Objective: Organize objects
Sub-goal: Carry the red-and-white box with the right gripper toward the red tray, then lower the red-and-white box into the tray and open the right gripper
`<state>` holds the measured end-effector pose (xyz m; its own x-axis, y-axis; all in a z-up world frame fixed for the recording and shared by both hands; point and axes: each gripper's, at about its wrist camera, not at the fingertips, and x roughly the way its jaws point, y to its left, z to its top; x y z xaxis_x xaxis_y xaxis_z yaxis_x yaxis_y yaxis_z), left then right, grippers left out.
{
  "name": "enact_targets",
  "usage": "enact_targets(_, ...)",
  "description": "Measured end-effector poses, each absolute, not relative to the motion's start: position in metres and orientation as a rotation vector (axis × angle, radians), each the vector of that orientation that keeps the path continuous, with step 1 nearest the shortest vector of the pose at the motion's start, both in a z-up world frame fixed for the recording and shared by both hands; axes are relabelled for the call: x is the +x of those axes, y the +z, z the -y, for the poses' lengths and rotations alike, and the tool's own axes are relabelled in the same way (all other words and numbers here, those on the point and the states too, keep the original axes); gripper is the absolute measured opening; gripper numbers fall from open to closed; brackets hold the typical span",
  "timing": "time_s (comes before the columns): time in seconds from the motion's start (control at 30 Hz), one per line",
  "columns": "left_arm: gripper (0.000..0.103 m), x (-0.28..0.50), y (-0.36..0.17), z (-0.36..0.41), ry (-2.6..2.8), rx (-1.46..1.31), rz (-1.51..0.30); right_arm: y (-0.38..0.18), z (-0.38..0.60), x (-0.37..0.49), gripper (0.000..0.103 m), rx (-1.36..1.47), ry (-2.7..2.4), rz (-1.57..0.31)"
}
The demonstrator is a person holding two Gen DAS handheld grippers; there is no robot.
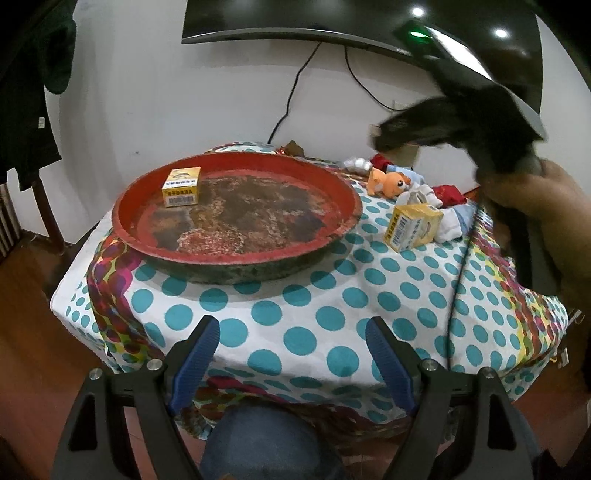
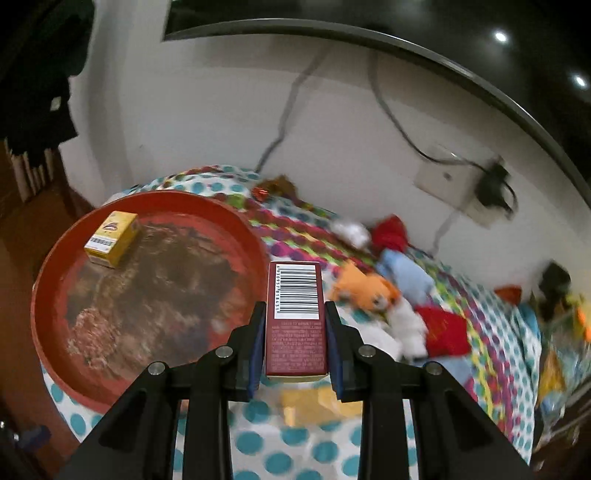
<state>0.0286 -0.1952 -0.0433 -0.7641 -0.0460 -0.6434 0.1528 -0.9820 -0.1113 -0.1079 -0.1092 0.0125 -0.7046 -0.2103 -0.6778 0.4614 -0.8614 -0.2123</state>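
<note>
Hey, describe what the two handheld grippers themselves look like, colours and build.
Both match: the left gripper and right gripper have black angular plastic frames with triangular cut-outs, round silver bolt heads at the joints, and ribbed blue pads lining the jaws. No cables or printed markings show on either.

The room is lit from overhead: small ceiling lamps show as bright white spots mirrored in the glossy dark screen (image 1: 369,18) on the wall. Light is moderate and warm, with dim corners at the left. The red tray (image 1: 236,218) throws a soft shadow onto the dotted tablecloth (image 1: 295,314) in front of it. Both views bend strongly at the edges, curving the screen's frame and darkening the corners. In the left wrist view the right gripper (image 1: 461,110) is smeared with motion blur. The right wrist view is blurred throughout, especially the plush toys (image 2: 369,291), while the maroon box (image 2: 296,319) with its barcode stays sharp.
</note>
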Motion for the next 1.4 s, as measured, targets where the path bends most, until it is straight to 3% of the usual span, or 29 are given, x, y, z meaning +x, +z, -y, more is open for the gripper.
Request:
enact_targets(0.33,0.084,0.034,-0.031,0.212,-2.787,0.899,-0.234,-0.004,0.177,-0.118,0.027,0.958,-2.455,-0.625)
enact_targets(0.7,0.084,0.057,-0.004,0.249,-2.668,0.575,-0.306,-0.04,0.221,-0.145,0.027,1.08,-2.394,-0.543)
enact_targets(1.4,0.084,0.053,-0.003,0.263,-2.67,0.57,-0.357,-0.071,0.279,-0.187,0.027,1.227,-2.312,-0.527)
